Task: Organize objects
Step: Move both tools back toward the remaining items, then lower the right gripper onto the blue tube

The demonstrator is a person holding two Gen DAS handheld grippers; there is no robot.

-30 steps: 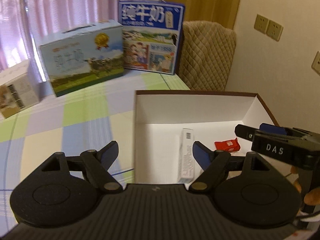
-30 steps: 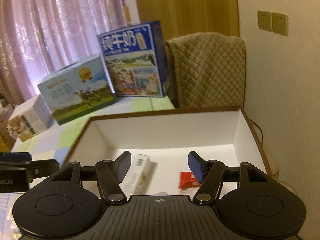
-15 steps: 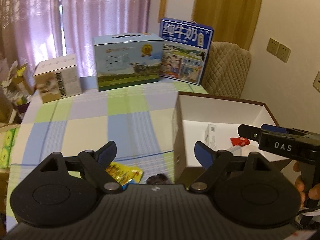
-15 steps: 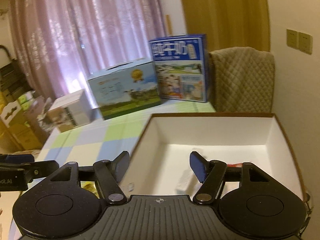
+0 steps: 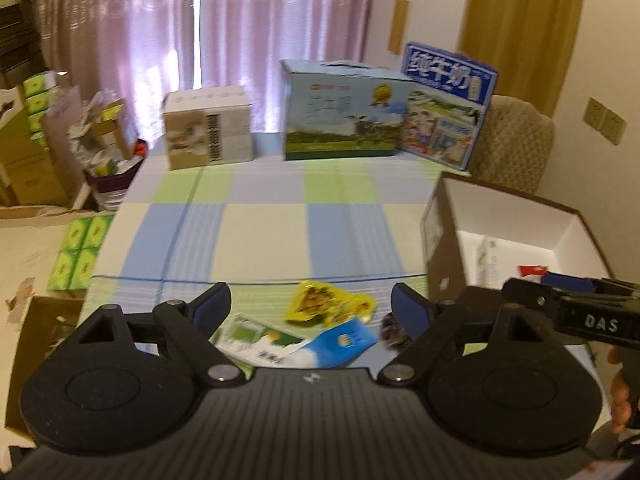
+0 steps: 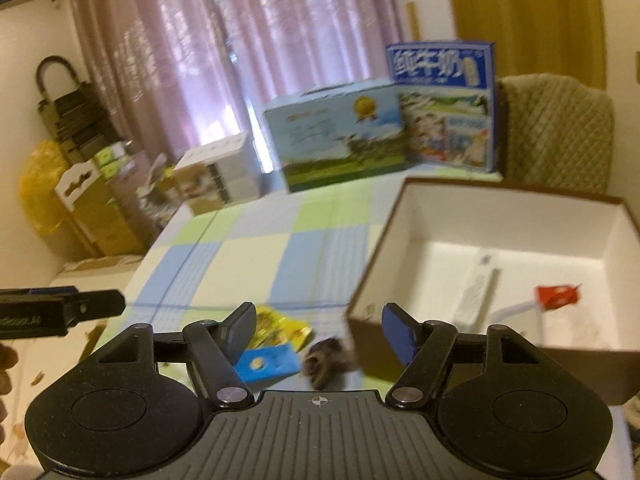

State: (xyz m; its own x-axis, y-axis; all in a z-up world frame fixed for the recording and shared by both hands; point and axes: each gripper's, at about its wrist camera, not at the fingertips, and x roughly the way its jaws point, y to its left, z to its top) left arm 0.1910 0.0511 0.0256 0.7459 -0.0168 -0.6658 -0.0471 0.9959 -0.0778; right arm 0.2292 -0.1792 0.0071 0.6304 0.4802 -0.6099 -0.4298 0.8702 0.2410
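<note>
- Packets on the checked tablecloth [image 5: 264,236], left wrist view: yellow packet [image 5: 328,307], blue packet [image 5: 347,339], green-white sachet [image 5: 256,338] lie partly hidden between the left gripper's [image 5: 311,307] spread, empty fingers; a dark blurred lump [image 5: 394,326] can't be identified.
- Right wrist view: right gripper [image 6: 319,331] also apart, empty; white-lined box [image 6: 516,216] holds a white carton [image 6: 478,292] and red packet [image 6: 557,297].

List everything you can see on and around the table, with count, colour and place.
storage box: one, brown outside, white inside, table's right side
white carton: one, inside the box
red packet: one, inside the box
yellow packet: one, near table edge
blue packet: one, beside the yellow one
green-and-white packet: one, near table edge
dark fuzzy item: one, by the box corner
milk cartons: two, blue, far edge
beige box: one, far left
left claw: open, empty
right claw: open, empty
</note>
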